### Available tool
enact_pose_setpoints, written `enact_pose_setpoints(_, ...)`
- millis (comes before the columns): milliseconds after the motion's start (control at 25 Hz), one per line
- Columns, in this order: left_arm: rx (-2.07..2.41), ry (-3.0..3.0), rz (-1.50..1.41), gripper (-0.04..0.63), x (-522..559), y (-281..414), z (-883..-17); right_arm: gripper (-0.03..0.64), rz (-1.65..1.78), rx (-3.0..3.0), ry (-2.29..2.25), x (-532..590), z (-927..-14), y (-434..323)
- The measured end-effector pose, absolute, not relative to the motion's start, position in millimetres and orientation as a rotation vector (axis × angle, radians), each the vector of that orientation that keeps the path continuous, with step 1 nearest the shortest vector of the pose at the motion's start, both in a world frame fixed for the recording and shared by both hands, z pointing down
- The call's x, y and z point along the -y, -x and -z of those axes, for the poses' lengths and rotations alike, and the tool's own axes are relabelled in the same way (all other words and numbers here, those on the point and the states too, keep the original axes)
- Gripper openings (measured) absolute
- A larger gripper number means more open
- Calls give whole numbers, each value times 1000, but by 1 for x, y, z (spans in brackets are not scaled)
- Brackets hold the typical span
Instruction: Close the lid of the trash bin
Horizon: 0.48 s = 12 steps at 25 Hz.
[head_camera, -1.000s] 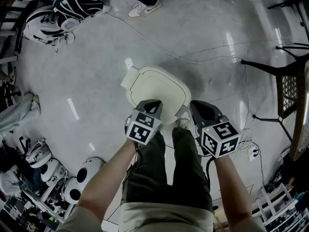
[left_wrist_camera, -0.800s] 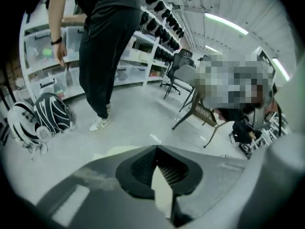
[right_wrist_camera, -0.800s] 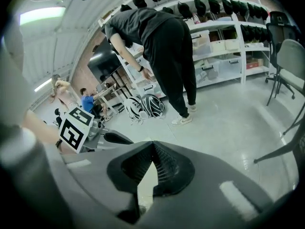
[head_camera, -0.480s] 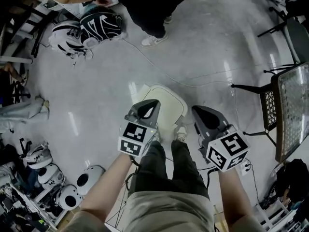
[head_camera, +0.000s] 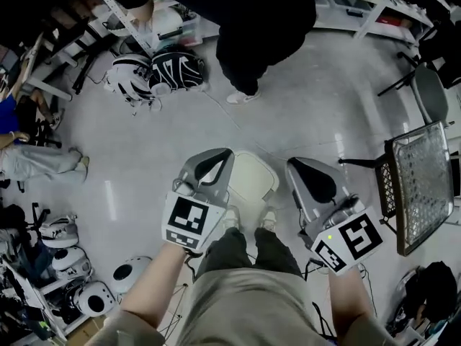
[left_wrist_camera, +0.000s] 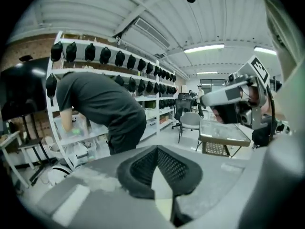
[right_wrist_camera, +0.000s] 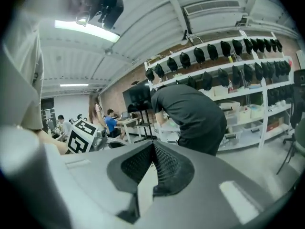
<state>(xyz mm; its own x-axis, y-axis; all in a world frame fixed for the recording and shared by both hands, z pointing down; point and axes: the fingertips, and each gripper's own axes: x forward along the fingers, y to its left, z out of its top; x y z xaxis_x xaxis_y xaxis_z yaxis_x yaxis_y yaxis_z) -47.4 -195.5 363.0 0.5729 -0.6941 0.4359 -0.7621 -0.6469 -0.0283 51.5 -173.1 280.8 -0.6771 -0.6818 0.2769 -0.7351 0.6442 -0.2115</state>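
The cream trash bin (head_camera: 253,180) stands on the floor just in front of my shoes, and its lid lies flat on top. My left gripper (head_camera: 214,158) hangs over the bin's left edge, well above it, shut with nothing held. My right gripper (head_camera: 304,173) is to the right of the bin, also shut and empty. In the left gripper view the left gripper (left_wrist_camera: 157,150) points out across the room, with its black ribbed pads meeting at the tips. The right gripper (right_wrist_camera: 153,148) shows the same thing in the right gripper view. The bin itself is not visible in either gripper view.
A person in dark clothes (head_camera: 263,27) bends over shelving just beyond the bin. Black and white helmets (head_camera: 160,71) lie on the floor at the upper left, with more white ones (head_camera: 94,294) at the lower left. A mesh-topped table (head_camera: 418,186) stands at the right.
Both grippers have lifted up and away from the bin lid, and the bin now looks smaller and farther below. The person in dark clothes has come further into view.
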Motion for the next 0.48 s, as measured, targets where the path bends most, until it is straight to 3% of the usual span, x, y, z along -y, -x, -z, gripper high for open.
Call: enact_pose_setpoints(480,1465,-2791,-408,2,147,62,-202,3,-200,2877,-1134,126,-158,-40)
